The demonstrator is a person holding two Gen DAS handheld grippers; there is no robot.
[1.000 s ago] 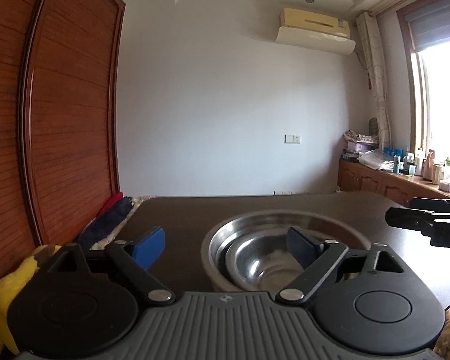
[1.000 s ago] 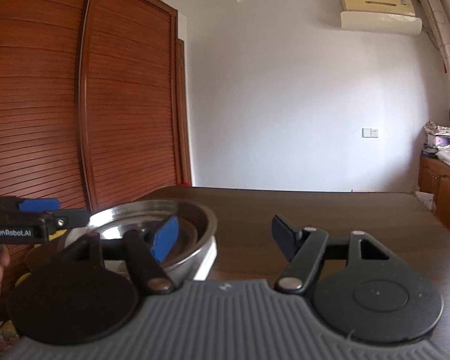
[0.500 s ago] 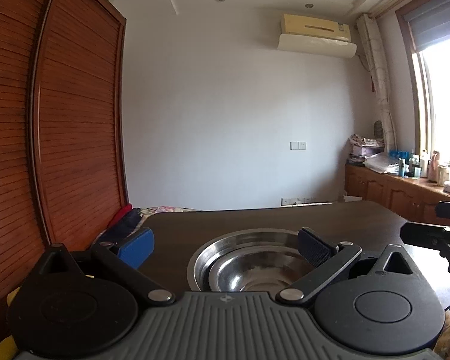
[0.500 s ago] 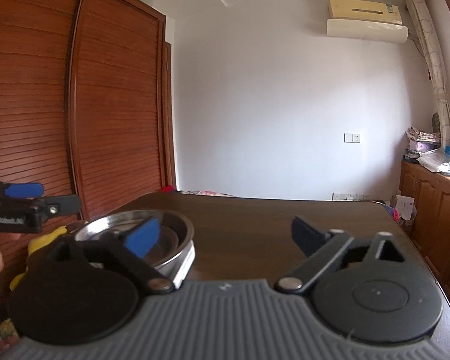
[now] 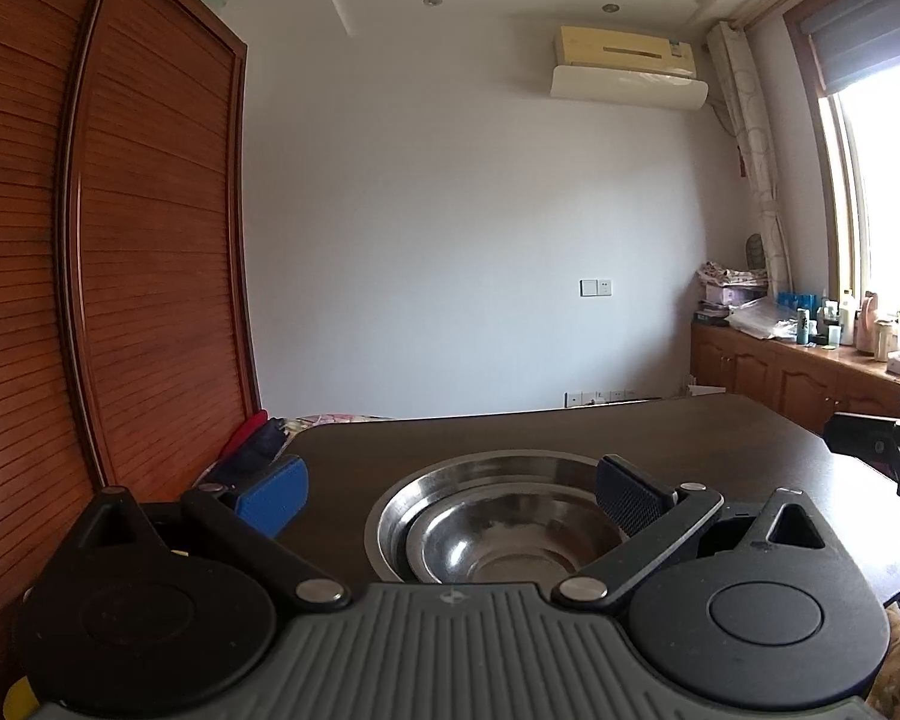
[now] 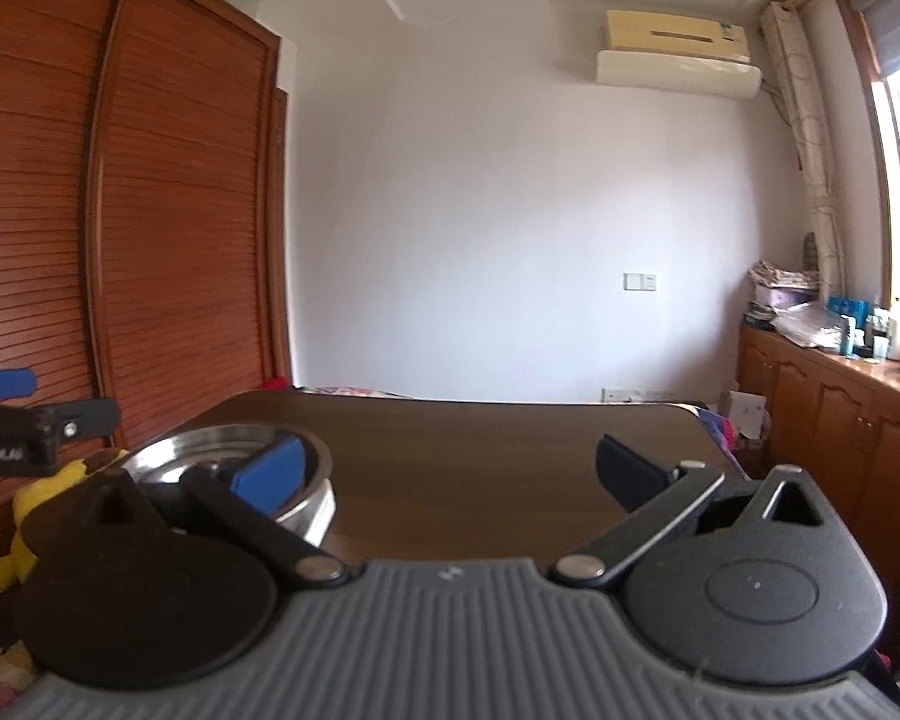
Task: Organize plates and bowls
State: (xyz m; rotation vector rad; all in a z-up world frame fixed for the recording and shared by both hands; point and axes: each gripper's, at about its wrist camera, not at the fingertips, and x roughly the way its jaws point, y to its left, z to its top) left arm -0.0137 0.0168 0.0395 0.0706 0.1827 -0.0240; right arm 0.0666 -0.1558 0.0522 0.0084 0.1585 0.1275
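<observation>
Bowls: two steel bowls, a small bowl [image 5: 498, 546] nested inside a big bowl [image 5: 426, 489], both upright.
Where: on the dark table [image 5: 570, 432], at its near left part; in the right wrist view the stack [image 6: 306, 450] sits at the table's left edge.
Plates: none that I can make out.
Left gripper [image 5: 450, 495]: jaws wide, nothing held; the blue pad [image 5: 270, 495] stands left of the bowls and apart from them, the dark pad [image 5: 627, 495] shows in front of the big bowl's right rim; contact there cannot be told.
Right gripper [image 6: 450, 474]: jaws at full spread after just opening, nothing between them but bare table; its blue pad [image 6: 270, 474] shows in front of the bowls, its dark pad [image 6: 630, 471] over the table.
Grippers counted: two, one each side of the bowls.
Beside the table: one yellow toy [image 6: 24, 516] low at left, one wooden wardrobe [image 6: 120, 240] behind it.
</observation>
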